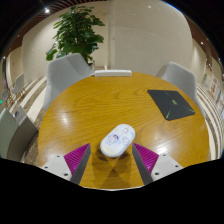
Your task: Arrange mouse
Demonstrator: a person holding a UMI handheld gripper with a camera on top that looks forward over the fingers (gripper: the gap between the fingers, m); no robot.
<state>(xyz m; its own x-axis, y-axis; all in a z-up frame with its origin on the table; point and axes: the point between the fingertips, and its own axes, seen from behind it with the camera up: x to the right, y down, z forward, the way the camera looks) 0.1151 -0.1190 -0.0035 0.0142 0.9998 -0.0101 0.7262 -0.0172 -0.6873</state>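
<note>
A white computer mouse (117,140) lies on the round wooden table (90,105), just ahead of my fingers and roughly centred between them. My gripper (112,160) is open, with the magenta pads (77,155) spread wide on both sides, and it holds nothing. The mouse rests on the table on its own, its near end reaching the line of the fingertips, with a gap at either side. A dark grey mouse pad (172,104) lies on the table beyond and to the right of the mouse.
Grey chairs stand around the table: one at the far left (66,70), one at the far right (180,76), one at the near left (12,130). A potted green plant (78,32) stands behind the table. A white object (113,72) sits at the far table edge.
</note>
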